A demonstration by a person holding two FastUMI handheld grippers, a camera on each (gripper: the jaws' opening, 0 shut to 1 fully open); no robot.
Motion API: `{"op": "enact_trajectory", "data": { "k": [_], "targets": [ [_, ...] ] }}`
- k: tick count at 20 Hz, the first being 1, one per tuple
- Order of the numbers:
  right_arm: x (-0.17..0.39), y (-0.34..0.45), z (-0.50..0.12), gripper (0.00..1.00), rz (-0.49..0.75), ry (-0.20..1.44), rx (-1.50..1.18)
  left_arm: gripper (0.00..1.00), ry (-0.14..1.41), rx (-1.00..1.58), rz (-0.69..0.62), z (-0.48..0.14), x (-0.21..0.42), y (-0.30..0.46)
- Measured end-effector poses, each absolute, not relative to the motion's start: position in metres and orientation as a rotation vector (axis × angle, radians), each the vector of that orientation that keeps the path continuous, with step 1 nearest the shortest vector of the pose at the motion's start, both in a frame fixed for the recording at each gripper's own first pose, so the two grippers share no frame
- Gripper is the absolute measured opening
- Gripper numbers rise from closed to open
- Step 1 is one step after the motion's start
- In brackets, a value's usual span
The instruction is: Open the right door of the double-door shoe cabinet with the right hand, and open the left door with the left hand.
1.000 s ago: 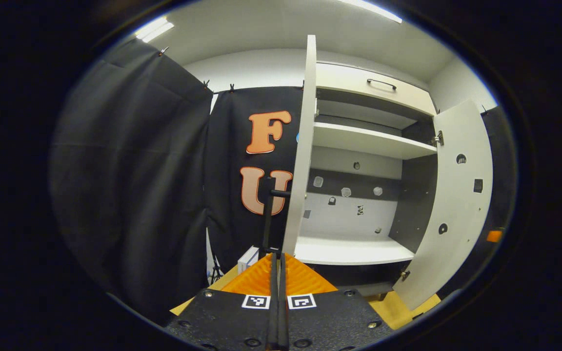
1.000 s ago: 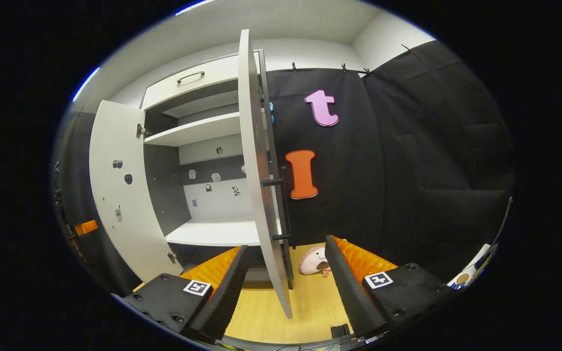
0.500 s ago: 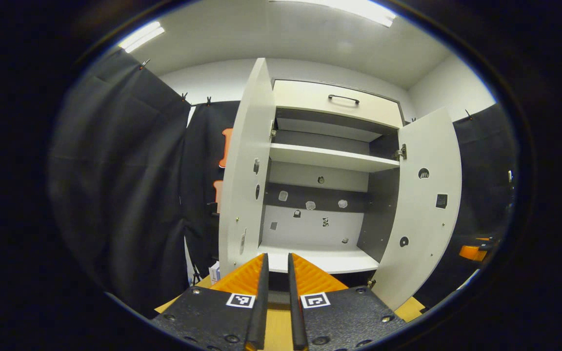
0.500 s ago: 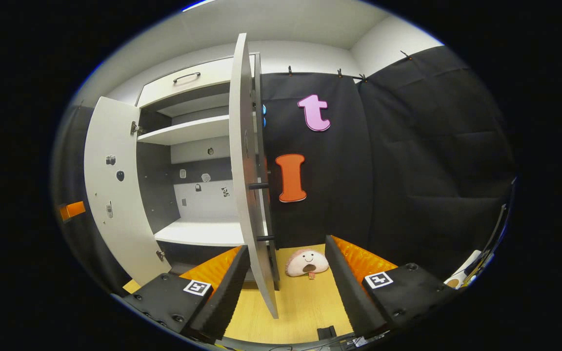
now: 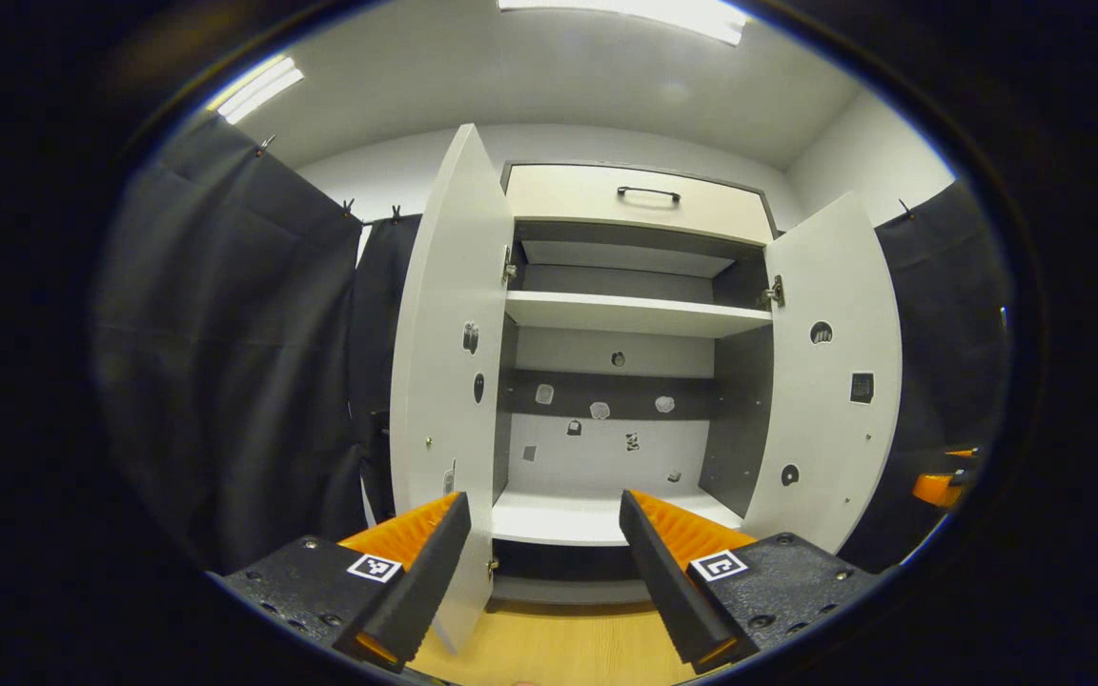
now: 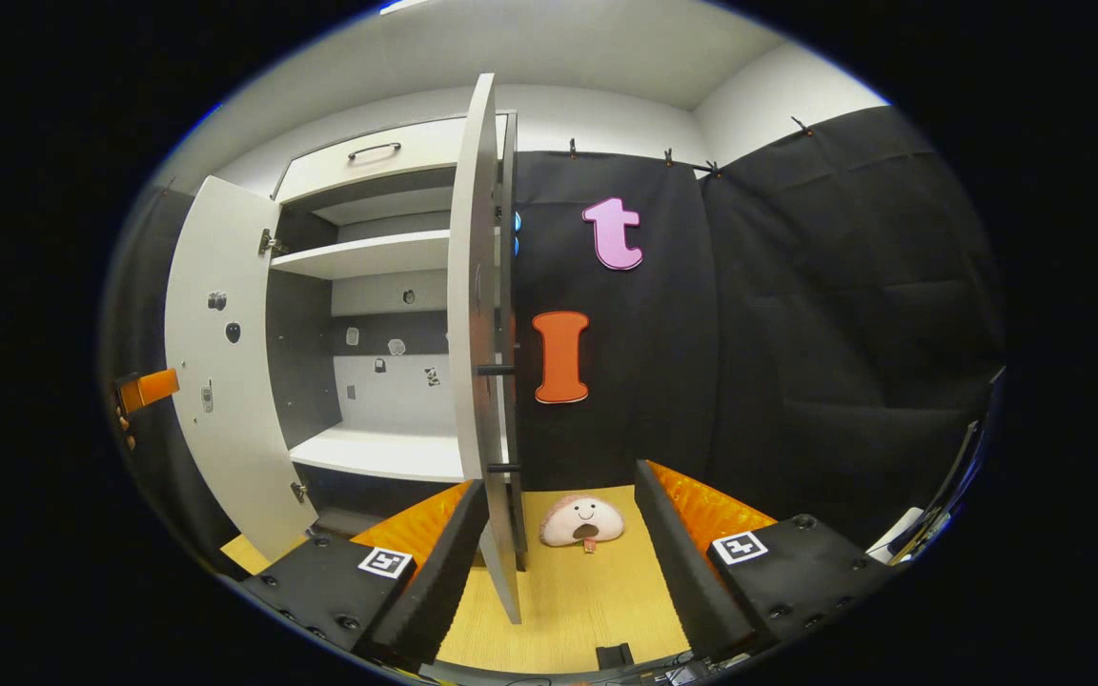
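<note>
The white shoe cabinet (image 5: 635, 312) stands with both doors swung wide and its shelves bare. In the left gripper view the left door (image 5: 444, 381) and right door (image 5: 830, 381) show their inner faces. My left gripper (image 5: 542, 505) is open in front of the cabinet, holding nothing, and the left door's lower edge sits by its left finger (image 5: 416, 581). In the right gripper view the right door (image 6: 473, 314) is edge-on, with its black bar handle (image 6: 503, 419) on the outer side. My right gripper (image 6: 559, 481) is open and holds nothing, the door's bottom corner between its fingers.
A drawer with a black handle (image 5: 649, 194) tops the cabinet. A pink plush toy (image 6: 582, 521) lies on the wooden floor (image 6: 568, 610) right of the right door. Black cloth walls flank the cabinet. Each gripper shows as an orange spot in the other's view, right gripper (image 5: 935, 488) and left gripper (image 6: 149, 388).
My left gripper went from shut on the left door's handle to wide open, then drew back and turned toward the cabinet's inside. The right gripper shifted back slightly and stayed open.
</note>
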State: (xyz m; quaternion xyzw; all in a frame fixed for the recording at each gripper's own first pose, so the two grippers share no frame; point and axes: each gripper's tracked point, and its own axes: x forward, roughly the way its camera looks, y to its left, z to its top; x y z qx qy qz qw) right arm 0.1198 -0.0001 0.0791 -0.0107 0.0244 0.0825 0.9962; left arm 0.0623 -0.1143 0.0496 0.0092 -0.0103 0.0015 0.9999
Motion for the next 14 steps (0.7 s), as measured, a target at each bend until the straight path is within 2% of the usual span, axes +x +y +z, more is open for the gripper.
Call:
{"op": "enact_trajectory", "data": {
  "k": [5, 14],
  "targets": [
    [0.124, -0.002, 0.083, 0.99, 0.158, 0.032, -0.006, 0.95, -0.022, 0.014, -0.033, 0.05, 0.067, -0.128],
    [0.129, 0.005, 0.085, 0.99, 0.171, 0.029, -0.004, 0.94, -0.038, 0.037, -0.004, 0.056, 0.064, -0.119]
  ]
}}
